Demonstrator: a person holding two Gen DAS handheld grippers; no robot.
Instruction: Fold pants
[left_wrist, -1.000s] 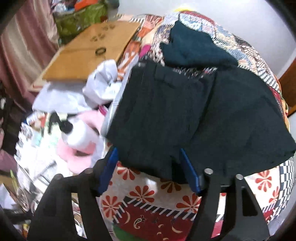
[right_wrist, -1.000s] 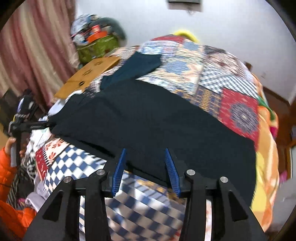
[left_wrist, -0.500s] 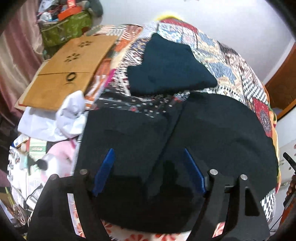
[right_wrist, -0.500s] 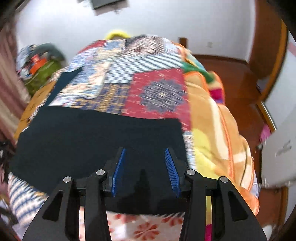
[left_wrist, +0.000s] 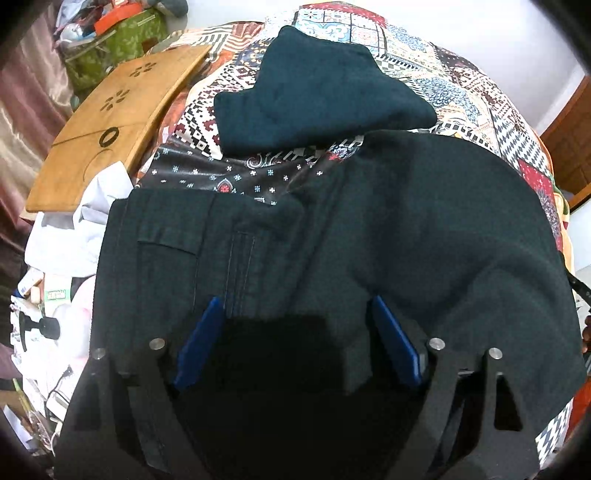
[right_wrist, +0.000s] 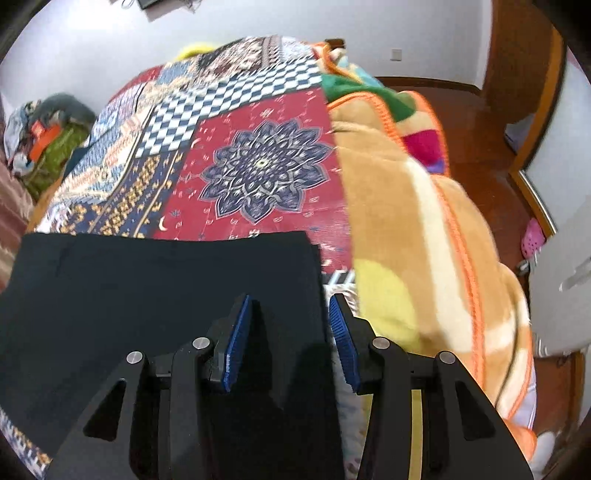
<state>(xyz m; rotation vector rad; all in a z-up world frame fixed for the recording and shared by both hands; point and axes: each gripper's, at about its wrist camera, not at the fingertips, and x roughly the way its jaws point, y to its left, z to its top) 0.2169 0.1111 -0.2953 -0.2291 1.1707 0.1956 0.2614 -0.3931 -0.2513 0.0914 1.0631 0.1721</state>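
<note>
Both tongs are spread wide with nothing pinched between the blue pads. The left tongs (left_wrist: 297, 325) hover right over the waist end of the dark pants (left_wrist: 406, 229), which lie flat across the patchwork quilt (left_wrist: 480, 107) on the bed; you can see a back pocket flap and a stitched seam just ahead of the left pad, and the cloth bunches up a bit around the middle. The right tongs (right_wrist: 290, 325) sit over the other end of the pants (right_wrist: 147, 295), straddling the hem corner, so the left pad is above dark fabric and the right pad is above the quilt (right_wrist: 258, 177) just past the edge. To the right of that there's a fuzzy orange and tan blanket (right_wrist: 424, 229) piled alongside the quilt. Further back in the left view, a folded dark teal garment (left_wrist: 314, 96) rests on the quilt just beyond the pants, close but I can't tell if they touch. Off to the left there's white cloth (left_wrist: 74, 229), a wooden lap desk (left_wrist: 114, 122) with cutouts, and a green bag (left_wrist: 122, 40) near the pink curtain (left_wrist: 22, 110). The wooden floor (right_wrist: 480, 147) shows on the far right.
</note>
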